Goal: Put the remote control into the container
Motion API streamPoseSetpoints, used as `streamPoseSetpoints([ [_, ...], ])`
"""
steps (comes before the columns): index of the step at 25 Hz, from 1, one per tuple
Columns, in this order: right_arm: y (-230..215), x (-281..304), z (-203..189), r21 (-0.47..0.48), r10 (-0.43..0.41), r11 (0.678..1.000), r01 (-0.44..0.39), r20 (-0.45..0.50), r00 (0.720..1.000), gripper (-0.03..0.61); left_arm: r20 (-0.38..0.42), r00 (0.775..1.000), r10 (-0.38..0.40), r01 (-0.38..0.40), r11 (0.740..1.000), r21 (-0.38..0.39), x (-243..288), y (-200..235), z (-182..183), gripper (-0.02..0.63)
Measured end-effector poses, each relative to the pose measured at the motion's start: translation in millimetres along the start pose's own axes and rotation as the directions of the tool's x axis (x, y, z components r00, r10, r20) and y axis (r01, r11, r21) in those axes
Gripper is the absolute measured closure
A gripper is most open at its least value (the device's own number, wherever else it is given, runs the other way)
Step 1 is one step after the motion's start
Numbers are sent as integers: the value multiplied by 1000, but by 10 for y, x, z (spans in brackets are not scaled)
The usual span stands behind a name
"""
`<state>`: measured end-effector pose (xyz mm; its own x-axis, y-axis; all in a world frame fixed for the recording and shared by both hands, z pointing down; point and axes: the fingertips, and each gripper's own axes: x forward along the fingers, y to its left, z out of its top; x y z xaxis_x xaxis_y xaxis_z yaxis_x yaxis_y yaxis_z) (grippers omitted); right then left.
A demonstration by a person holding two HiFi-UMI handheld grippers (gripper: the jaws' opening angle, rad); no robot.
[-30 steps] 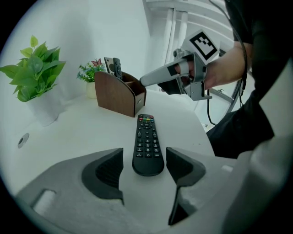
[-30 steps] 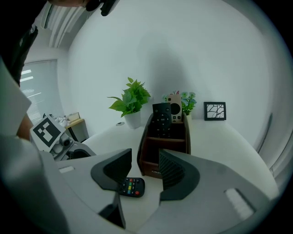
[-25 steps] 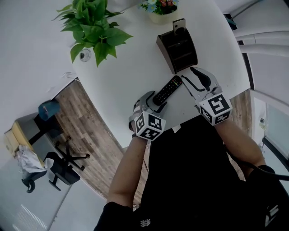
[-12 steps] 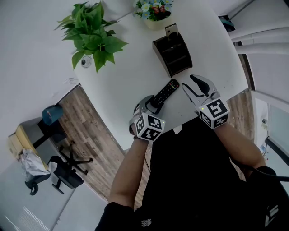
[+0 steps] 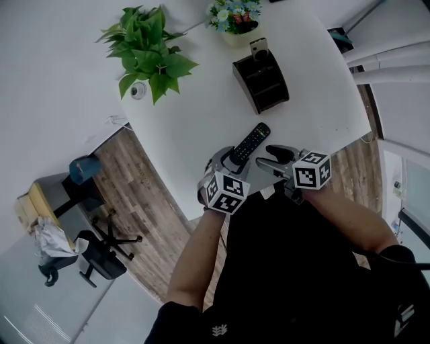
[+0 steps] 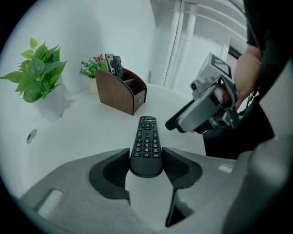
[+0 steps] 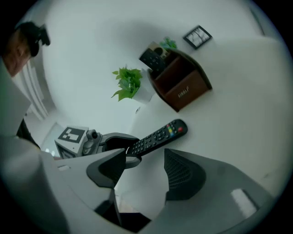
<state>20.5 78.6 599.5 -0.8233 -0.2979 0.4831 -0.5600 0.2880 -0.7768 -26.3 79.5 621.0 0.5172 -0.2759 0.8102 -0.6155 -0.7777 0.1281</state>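
A black remote control (image 5: 250,142) lies on the white table (image 5: 201,101), pointing toward the brown wooden container (image 5: 261,77) at the far side. My left gripper (image 5: 232,161) is shut on the remote's near end (image 6: 146,157), with both pads against its sides. My right gripper (image 5: 267,156) sits just right of the remote and points left toward it. Its jaws are opening, and the gap (image 7: 144,167) holds nothing. The container (image 6: 121,91) holds another remote (image 6: 118,66) in its back slot.
A leafy plant (image 5: 158,50) in a white pot stands at the table's far left. A small flower pot (image 5: 234,13) stands behind the container. The table's curved edge (image 5: 168,188) drops to a wooden floor on the left. An office chair (image 5: 94,252) stands below.
My left gripper has closed on the remote's near end. My right gripper has swung from pointing away to pointing left at the remote, and its jaws have widened.
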Motion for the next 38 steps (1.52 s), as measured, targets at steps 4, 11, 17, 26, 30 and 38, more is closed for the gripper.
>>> streamPoseSetpoints([
  [4,-25,207,-194,261,57,964,-56,2,998,310,-2,1000,-11,11,1000,9,-23,-54,-4,388],
  [11,58,259,93,347,99,925,-154,172,980,347,33,999,-21,20,1000,16,-168,-159,37,388],
  [17,11,43,474,296,63,943,-153,290,955,391,70,998,-7,6,1000,9,-288,-151,89,388],
  [26,247,-264,1023,163,92,973,-165,381,920,477,220,975,24,-33,999,37,-541,-136,535,388],
  [30,461,-412,1257,68,139,981,-182,411,901,492,270,962,51,-58,998,19,-628,-110,708,387],
  [38,823,-646,1617,-83,158,987,-135,442,883,508,345,938,25,-36,999,23,-717,-105,1014,387],
])
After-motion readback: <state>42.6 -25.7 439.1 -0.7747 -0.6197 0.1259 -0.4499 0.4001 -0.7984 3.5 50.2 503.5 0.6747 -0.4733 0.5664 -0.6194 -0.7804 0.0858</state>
